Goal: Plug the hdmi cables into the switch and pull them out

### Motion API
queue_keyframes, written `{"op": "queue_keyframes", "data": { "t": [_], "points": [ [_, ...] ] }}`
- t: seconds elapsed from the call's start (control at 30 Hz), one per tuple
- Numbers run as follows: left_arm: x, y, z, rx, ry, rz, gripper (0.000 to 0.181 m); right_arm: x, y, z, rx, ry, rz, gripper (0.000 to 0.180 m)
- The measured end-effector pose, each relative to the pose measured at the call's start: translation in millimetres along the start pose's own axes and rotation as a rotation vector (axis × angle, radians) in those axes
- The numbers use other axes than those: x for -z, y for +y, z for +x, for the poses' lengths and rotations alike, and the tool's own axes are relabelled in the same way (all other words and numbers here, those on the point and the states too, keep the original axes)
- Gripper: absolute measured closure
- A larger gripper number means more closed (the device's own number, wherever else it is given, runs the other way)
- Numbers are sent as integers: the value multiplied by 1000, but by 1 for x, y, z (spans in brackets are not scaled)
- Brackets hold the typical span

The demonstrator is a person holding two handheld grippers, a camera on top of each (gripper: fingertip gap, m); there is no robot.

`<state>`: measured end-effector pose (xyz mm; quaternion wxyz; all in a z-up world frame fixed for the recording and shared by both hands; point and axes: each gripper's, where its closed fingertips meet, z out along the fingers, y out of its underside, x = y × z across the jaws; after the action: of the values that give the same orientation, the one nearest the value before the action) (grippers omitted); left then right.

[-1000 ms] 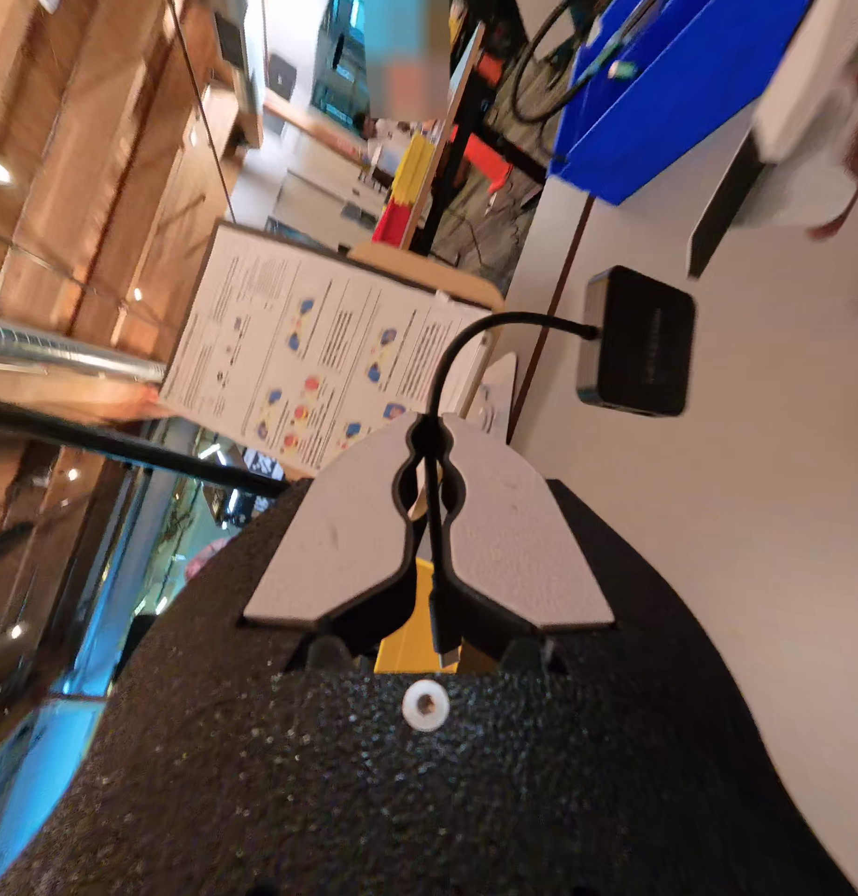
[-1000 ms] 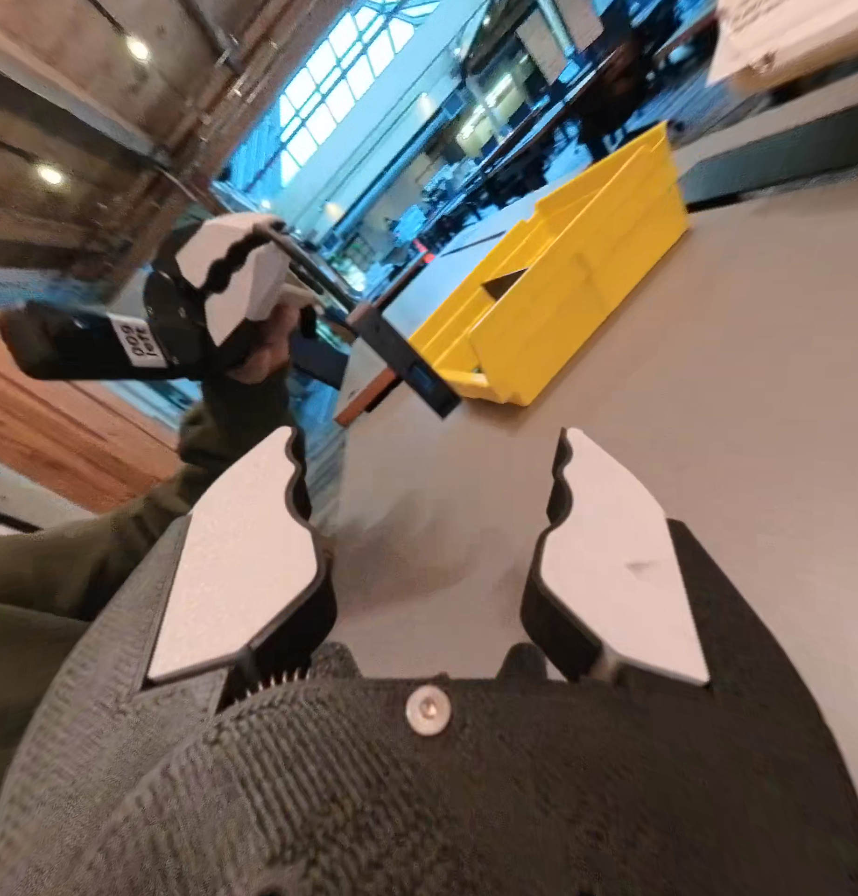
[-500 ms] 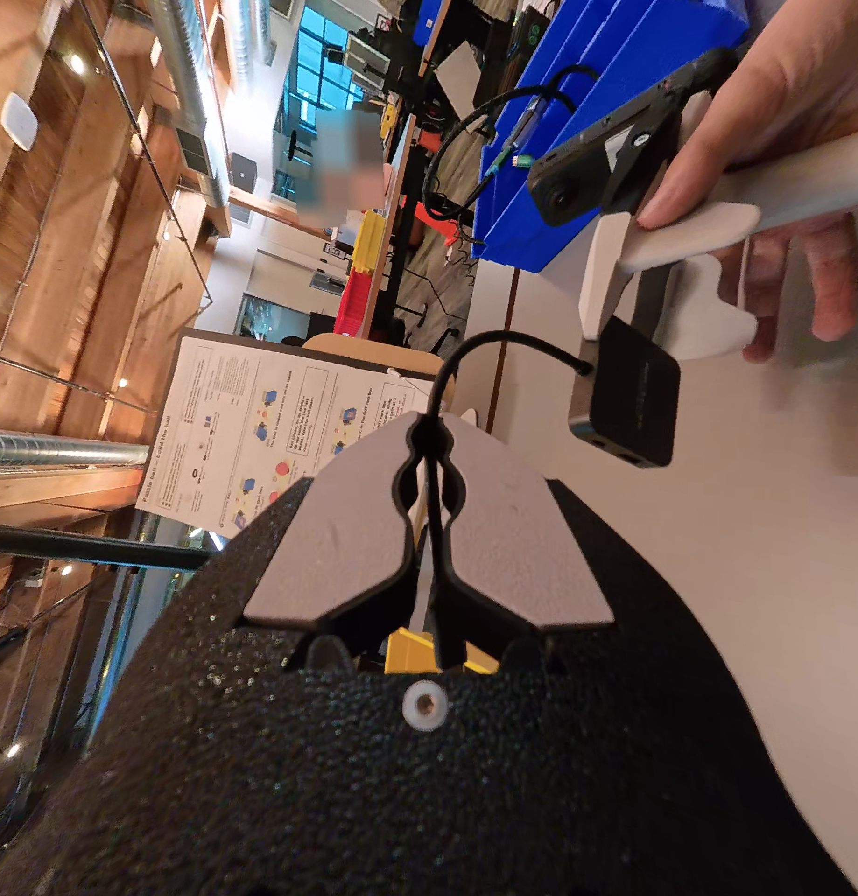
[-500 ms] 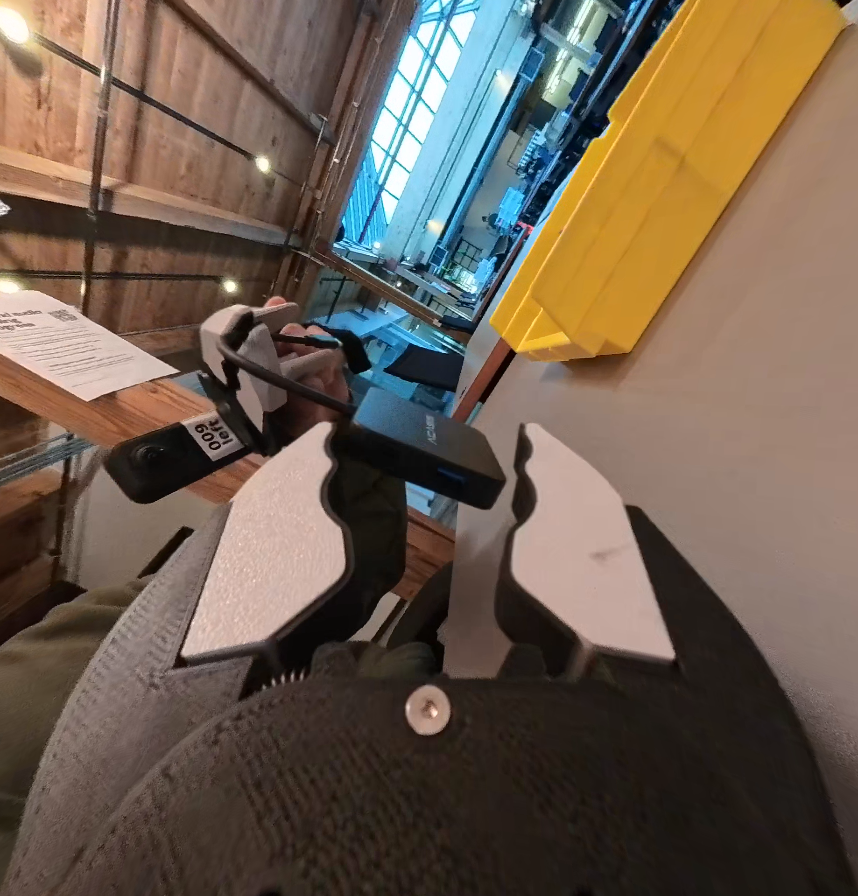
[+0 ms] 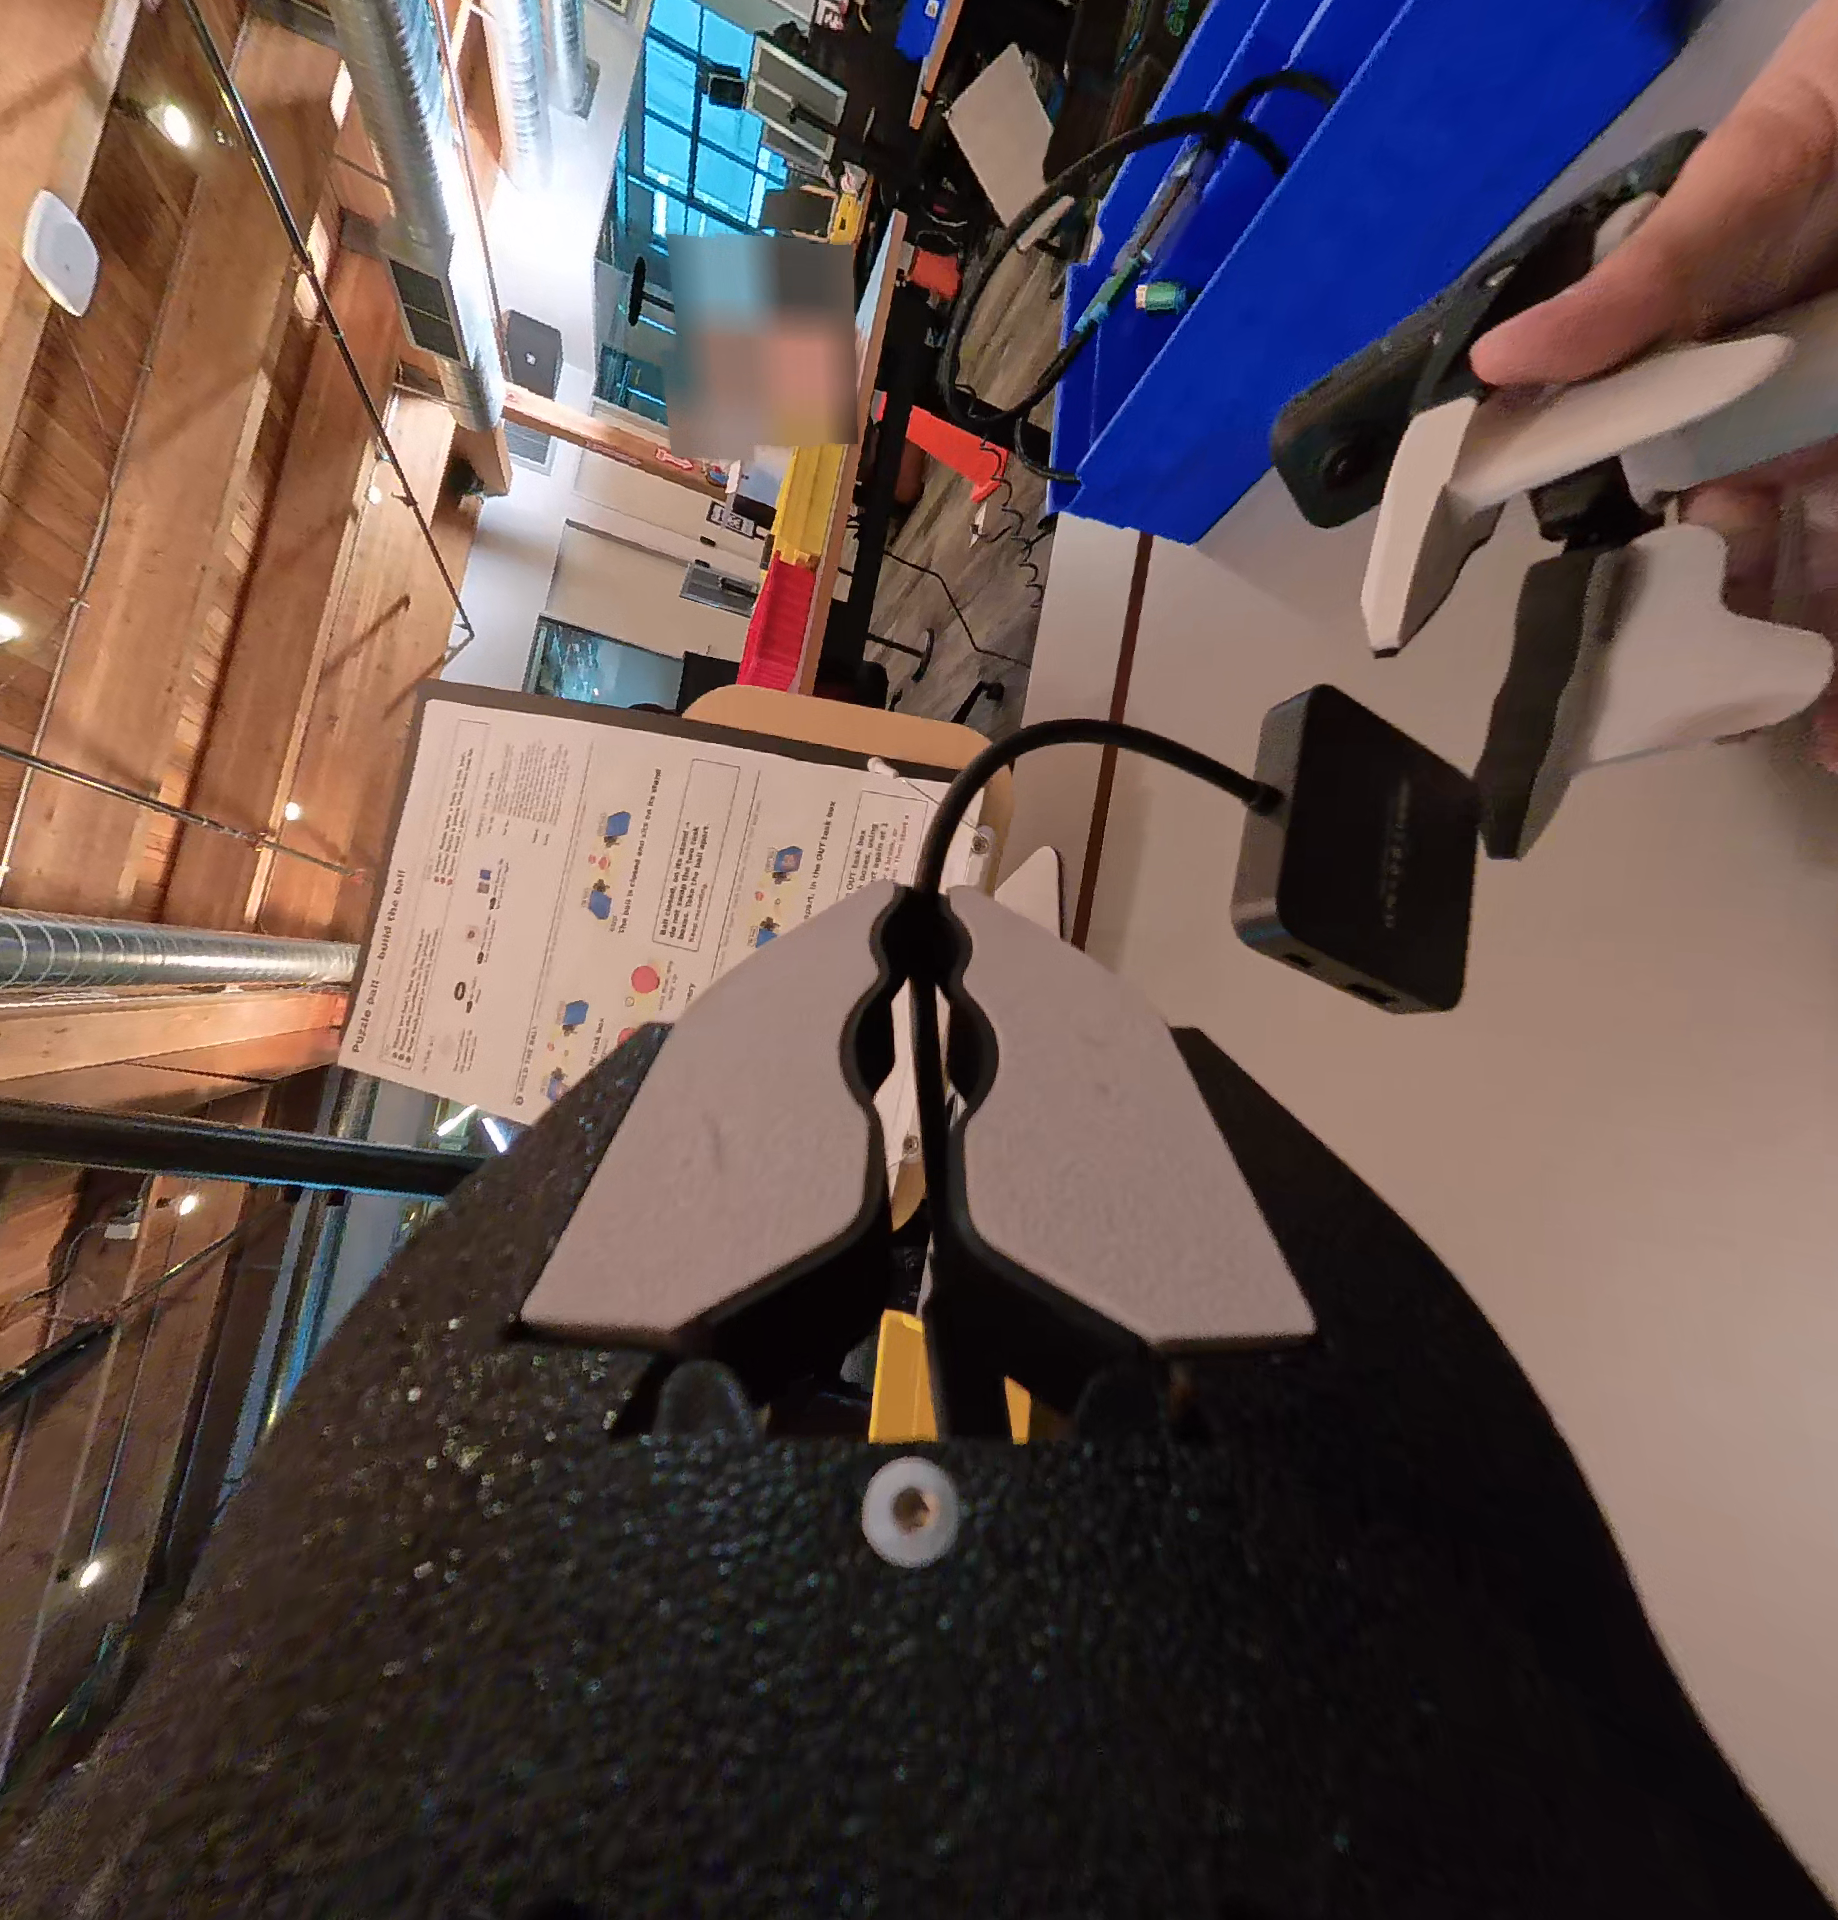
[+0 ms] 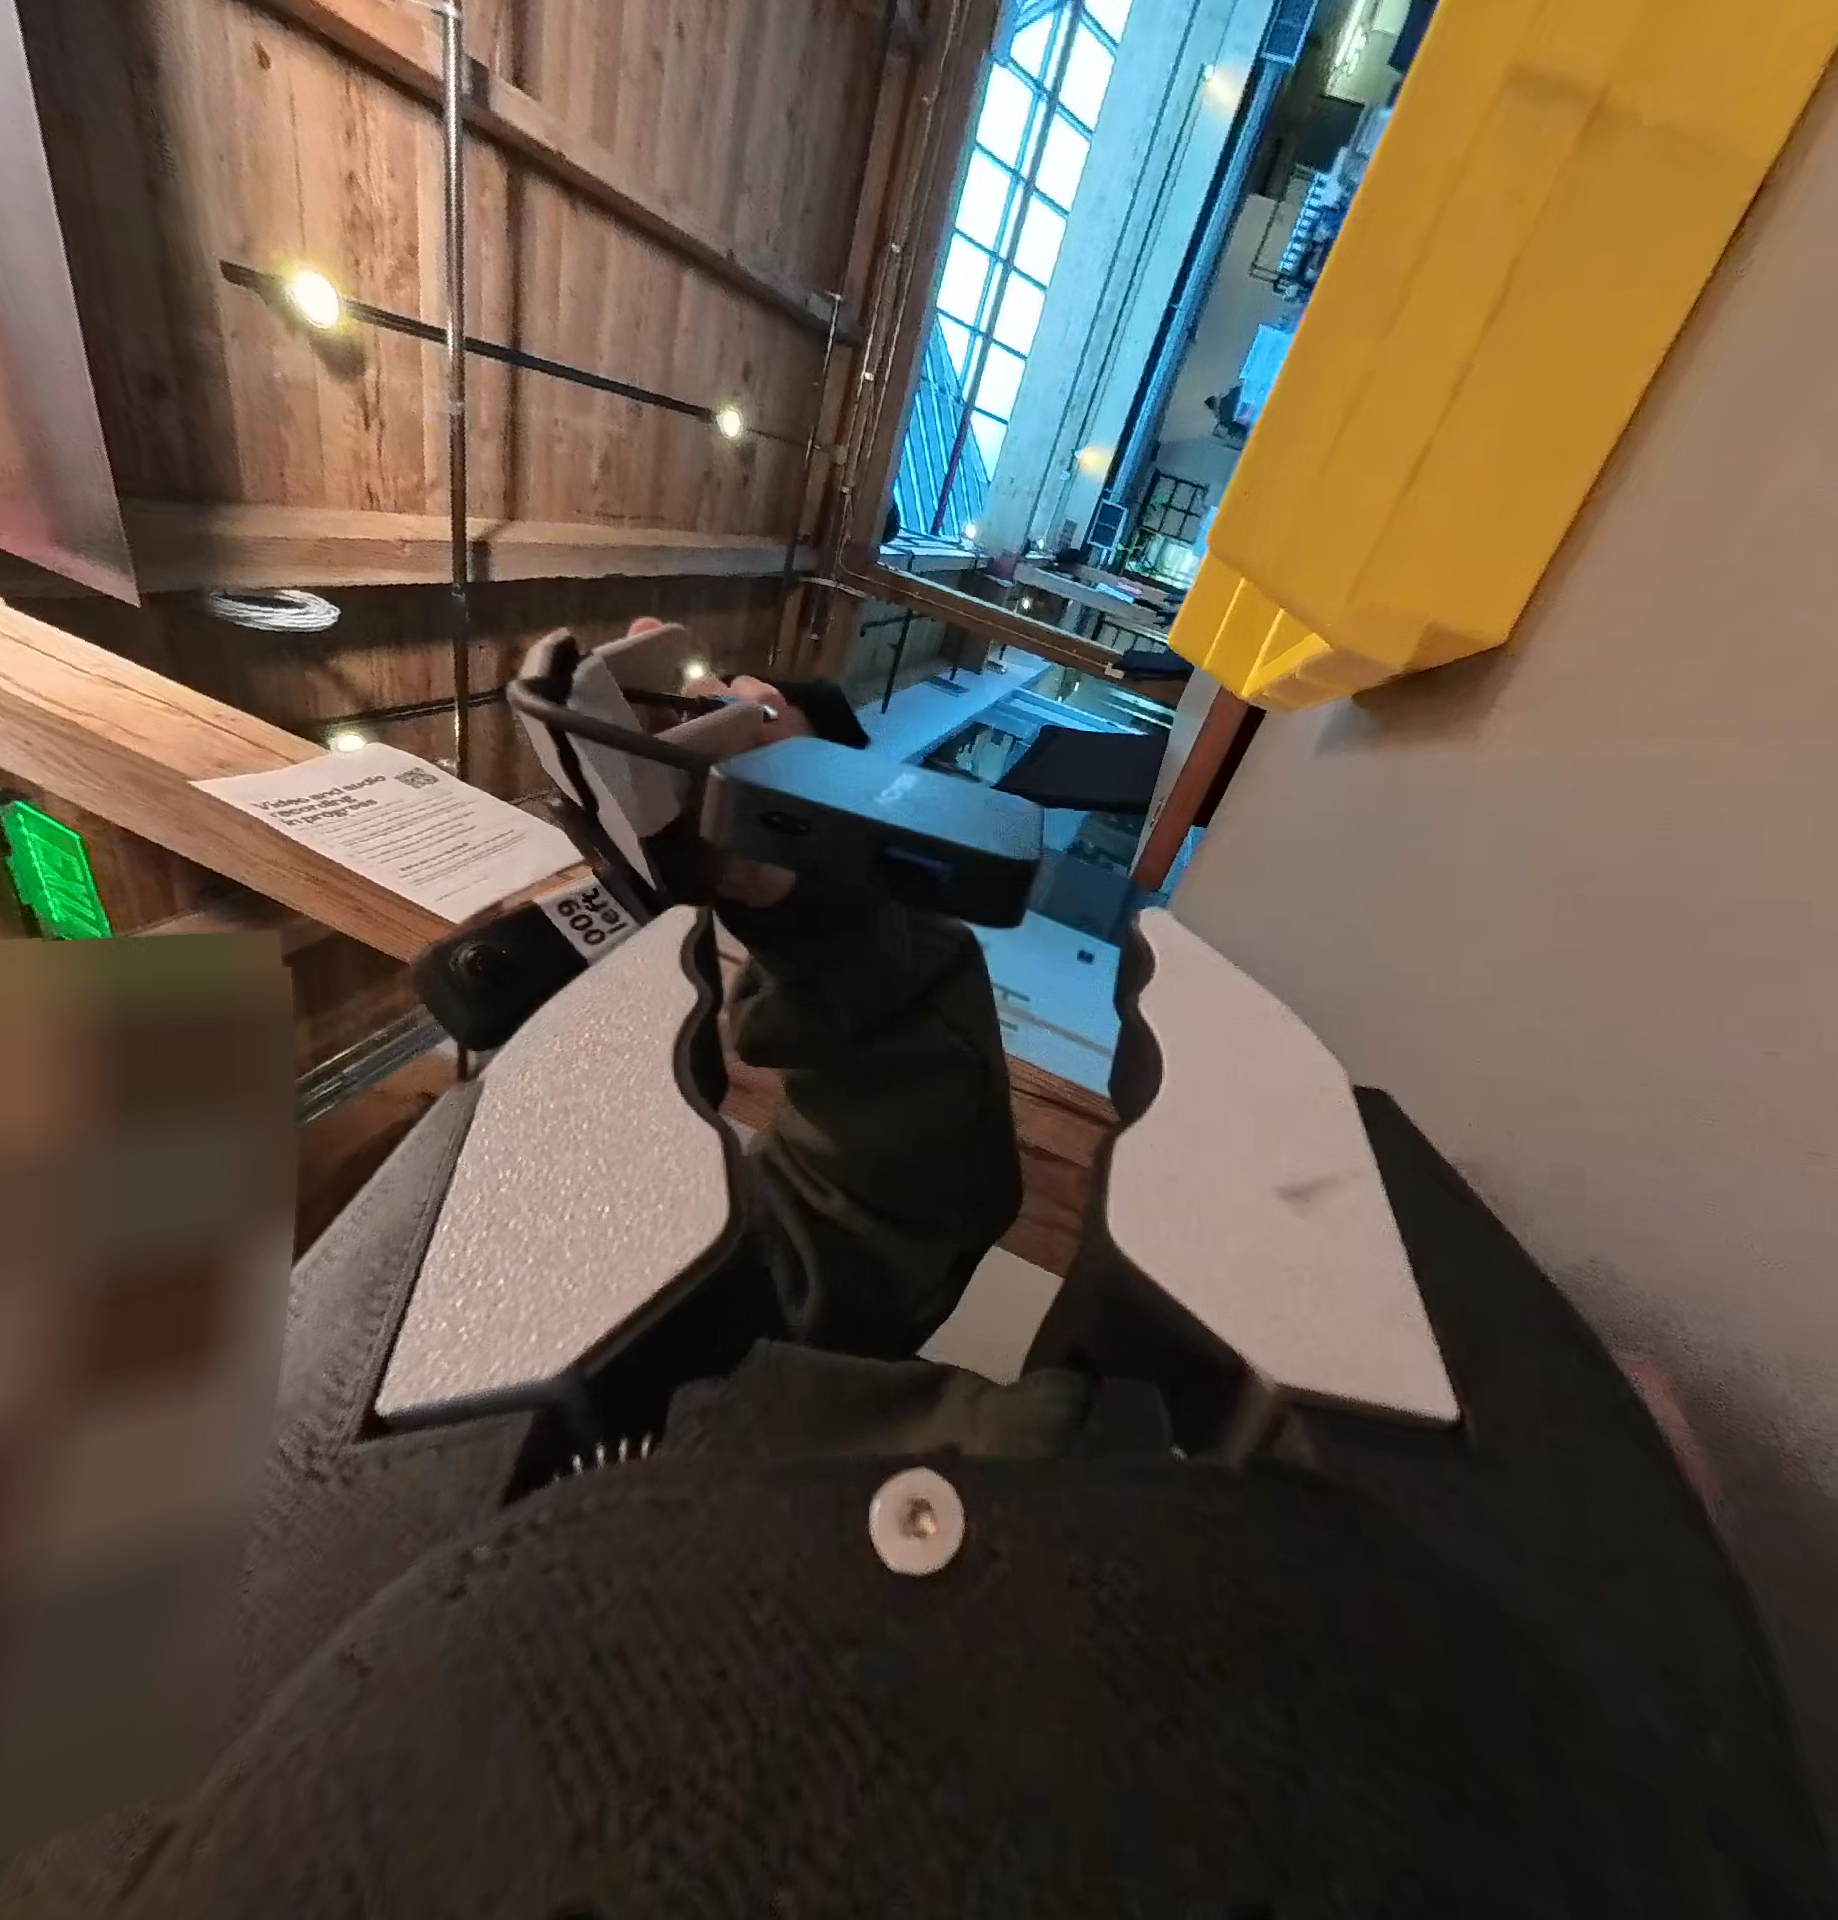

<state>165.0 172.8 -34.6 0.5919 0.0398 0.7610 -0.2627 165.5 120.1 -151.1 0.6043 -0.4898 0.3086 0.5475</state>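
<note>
A: Left gripper (image 5: 920, 1049), fingers clamping the cable (image 5: 1076, 740), is dangling the switch (image 5: 1362, 852) off the table (image 5: 1517, 1299).

B: Beyond the switch, right gripper (image 5: 1497, 644), fingers apart, is now arriving beside it, probably to grasp.

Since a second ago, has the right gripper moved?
Yes. The right gripper has come in from the blue bin side, closing on the switch.

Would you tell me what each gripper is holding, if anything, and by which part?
The left gripper pinches the switch by its black cable, not its body. The right gripper is open, holding nothing.
</note>
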Motion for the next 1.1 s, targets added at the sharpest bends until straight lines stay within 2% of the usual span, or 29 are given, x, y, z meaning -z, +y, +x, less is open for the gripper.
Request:
{"op": "queue_keyframes", "data": {
  "t": [0.13, 0.23, 0.33, 0.43, 0.67, 0.8, 0.9, 0.97, 1.0, 1.1],
  "points": [
    [1, -2, -5, 6, -2, 13, 178, -4, -1, -3, -42, -54, 25, 99],
    [0, -3, -2, 7, 12, 20, 178, -9, 4, -8, -53, -95, 14, 86],
    [-1, -2, 4, 1, 29, 18, 178, -15, 10, -14, -57, -112, -17, 96],
    [0, -3, 7, -5, 35, 21, 178, -18, 11, -19, -59, -112, -17, 90],
    [5, -14, 12, 18, 69, 71, 178, -14, 6, -15, -92, -81, 2, 110],
    [6, -16, 17, 12, 83, 71, 178, -15, 6, -9, -60, -43, -4, 110],
    [9, -17, 22, 41, 110, 82, 178, -13, 4, -9, 88, -27, -15, 109],
    [14, -19, 27, 117, 163, 98, 175, -8, -5, -14, 295, 1, 7, 110],
    [18, -20, 28, 186, 188, 108, 168, -4, -9, -16, 419, 41, 9, 110],
    [32, -27, 37, 502, 358, 148, 127, 7, -12, -39, 874, 110, -23, 110]
  ]
}}
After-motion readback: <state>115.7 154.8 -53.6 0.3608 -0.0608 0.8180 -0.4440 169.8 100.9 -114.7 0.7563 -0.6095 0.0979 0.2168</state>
